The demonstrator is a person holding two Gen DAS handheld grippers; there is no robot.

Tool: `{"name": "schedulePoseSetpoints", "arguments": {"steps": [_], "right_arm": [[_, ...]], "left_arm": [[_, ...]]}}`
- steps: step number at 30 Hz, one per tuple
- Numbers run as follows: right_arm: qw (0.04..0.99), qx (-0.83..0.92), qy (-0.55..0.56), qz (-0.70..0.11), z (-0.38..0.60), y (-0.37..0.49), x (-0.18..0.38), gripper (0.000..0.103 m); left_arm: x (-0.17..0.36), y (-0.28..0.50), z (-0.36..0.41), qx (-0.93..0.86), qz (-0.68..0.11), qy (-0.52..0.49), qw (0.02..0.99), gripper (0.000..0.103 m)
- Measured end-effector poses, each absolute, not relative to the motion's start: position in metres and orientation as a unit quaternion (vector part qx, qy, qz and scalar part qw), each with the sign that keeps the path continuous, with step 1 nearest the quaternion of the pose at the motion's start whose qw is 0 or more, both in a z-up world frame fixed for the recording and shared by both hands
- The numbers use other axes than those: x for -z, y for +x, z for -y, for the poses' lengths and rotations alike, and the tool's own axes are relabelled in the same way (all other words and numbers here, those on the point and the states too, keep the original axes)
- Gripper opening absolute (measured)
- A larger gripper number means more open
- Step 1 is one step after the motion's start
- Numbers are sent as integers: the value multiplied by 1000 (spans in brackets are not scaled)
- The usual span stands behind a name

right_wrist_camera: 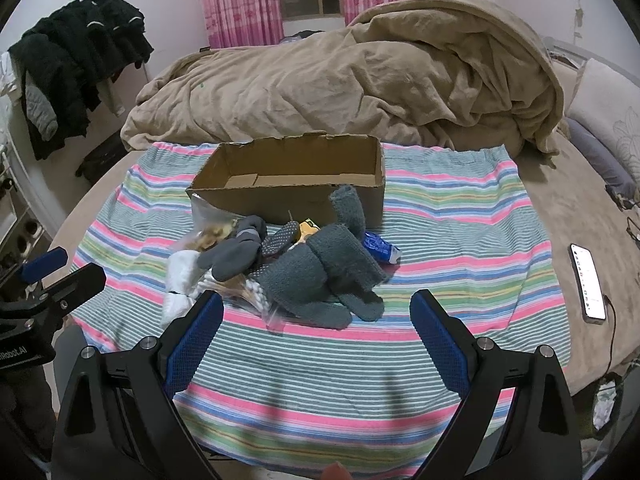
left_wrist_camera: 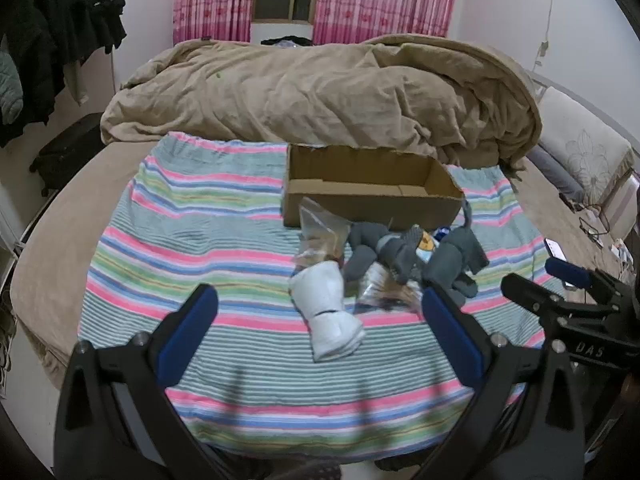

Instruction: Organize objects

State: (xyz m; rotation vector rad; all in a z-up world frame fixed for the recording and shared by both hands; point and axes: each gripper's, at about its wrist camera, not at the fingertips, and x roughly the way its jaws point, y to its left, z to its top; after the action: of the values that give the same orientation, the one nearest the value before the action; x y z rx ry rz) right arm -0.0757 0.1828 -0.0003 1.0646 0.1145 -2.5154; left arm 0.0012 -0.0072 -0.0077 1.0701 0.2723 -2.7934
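Observation:
An open cardboard box (left_wrist_camera: 372,204) (right_wrist_camera: 288,196) stands on a striped cloth (left_wrist_camera: 192,240) (right_wrist_camera: 440,232) on the bed. In front of it lies a pile: a rolled white sock (left_wrist_camera: 326,312) (right_wrist_camera: 180,276), grey socks (left_wrist_camera: 368,252) (right_wrist_camera: 240,252), a teal knitted pair (left_wrist_camera: 460,256) (right_wrist_camera: 332,276), clear plastic bags (left_wrist_camera: 320,232) (right_wrist_camera: 208,224), and a blue packet (right_wrist_camera: 380,246). My left gripper (left_wrist_camera: 320,316) is open, its fingers either side of the white sock, hovering near it. My right gripper (right_wrist_camera: 316,320) is open and empty just before the teal socks.
A crumpled tan duvet (left_wrist_camera: 320,92) (right_wrist_camera: 360,80) fills the bed behind the box. A phone (right_wrist_camera: 588,280) on a cable lies at the bed's right edge. Dark clothes (left_wrist_camera: 60,32) hang at the left wall. Pillows (left_wrist_camera: 580,148) lie at the right.

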Motion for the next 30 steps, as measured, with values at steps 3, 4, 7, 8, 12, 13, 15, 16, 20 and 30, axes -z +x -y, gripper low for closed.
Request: {"name": "schedulePoseSetpoints", "arguments": {"steps": [3, 4, 7, 8, 12, 13, 15, 16, 20, 30], "right_arm": [[203, 901, 382, -39, -183, -77, 1, 96], [202, 901, 382, -39, -183, -77, 1, 96], [202, 901, 382, -40, -183, -77, 1, 96], [202, 901, 382, -39, -183, -78, 2, 96], [202, 901, 382, -39, -184, -78, 1, 96], [202, 901, 382, -38, -185, -79, 1, 96], [200, 901, 382, -36, -186, -80, 2, 96], [200, 901, 383, -35, -187, -80, 2, 96], [198, 902, 383, -33, -188, -81, 2, 96], [197, 902, 383, -31, -189, -81, 0, 96]], "left_arm": [[8, 1, 7, 928, -89, 356, 69, 102], [8, 1, 7, 928, -90, 356, 68, 102], [8, 0, 7, 928, -90, 356, 70, 102], [8, 0, 7, 927, -90, 356, 70, 102], [8, 0, 7, 928, -90, 356, 69, 102], [8, 0, 7, 928, -90, 356, 69, 102], [8, 0, 7, 928, -90, 356, 69, 102], [9, 0, 7, 928, -89, 356, 69, 102], [9, 0, 7, 928, -88, 355, 72, 102], [8, 1, 8, 928, -86, 355, 75, 102]]}}
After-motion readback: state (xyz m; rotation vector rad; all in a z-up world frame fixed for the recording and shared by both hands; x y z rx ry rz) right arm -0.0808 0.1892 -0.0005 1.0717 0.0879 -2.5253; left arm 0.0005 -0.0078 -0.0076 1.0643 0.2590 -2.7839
